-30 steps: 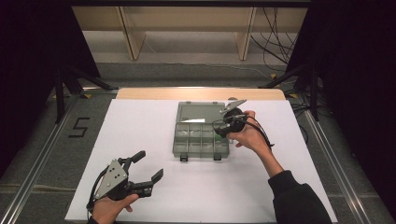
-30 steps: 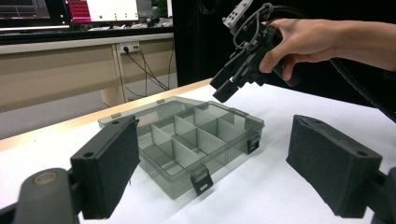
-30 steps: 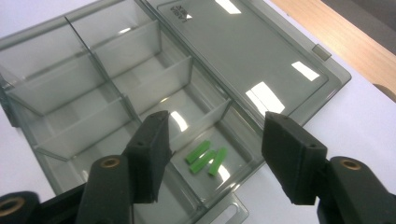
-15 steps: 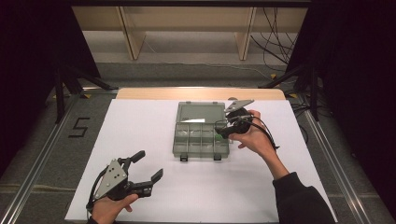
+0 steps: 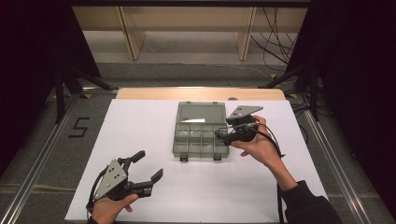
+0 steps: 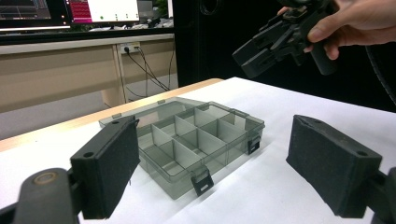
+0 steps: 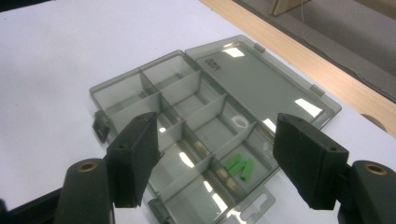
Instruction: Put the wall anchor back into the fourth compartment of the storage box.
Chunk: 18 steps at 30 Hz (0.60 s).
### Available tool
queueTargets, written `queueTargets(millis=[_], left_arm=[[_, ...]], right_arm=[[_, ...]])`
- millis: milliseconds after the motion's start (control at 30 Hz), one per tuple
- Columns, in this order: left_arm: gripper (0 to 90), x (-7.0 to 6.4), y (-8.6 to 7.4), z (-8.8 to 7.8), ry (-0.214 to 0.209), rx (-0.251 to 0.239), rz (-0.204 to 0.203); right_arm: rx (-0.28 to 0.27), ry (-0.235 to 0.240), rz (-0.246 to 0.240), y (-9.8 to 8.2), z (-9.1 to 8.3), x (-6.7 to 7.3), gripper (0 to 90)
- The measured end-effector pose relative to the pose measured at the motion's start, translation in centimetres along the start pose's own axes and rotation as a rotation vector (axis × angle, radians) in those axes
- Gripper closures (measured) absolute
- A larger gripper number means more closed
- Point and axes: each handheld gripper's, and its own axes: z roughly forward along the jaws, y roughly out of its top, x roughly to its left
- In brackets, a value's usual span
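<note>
White sheet (image 5: 196,196) covers the tabletop, with a strip of bare wood (image 5: 201,94) showing along its far edge. On the floor to the left there's a black number five (image 5: 78,127) marked beside a metal rail (image 5: 39,165). Cables (image 5: 275,35) trail down at the back, and monitors (image 6: 79,11) glow above a wooden desk (image 6: 70,65).

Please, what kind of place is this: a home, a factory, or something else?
Probably a lab or a recording room, not a home. A white-covered table stands between dark curtains, a camera rides on each hand-held gripper, computer monitors glow behind, and cables lie loose on the floor.
</note>
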Motion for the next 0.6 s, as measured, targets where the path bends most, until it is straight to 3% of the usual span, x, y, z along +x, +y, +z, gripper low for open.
queueTargets(millis=[600], left_arm=[[16.2,0.0,0.0,0.0,0.001,-0.001,0.001]], right_arm=[[-0.109,0.053,0.057,-2.5,-1.7,1.9,23.3]])
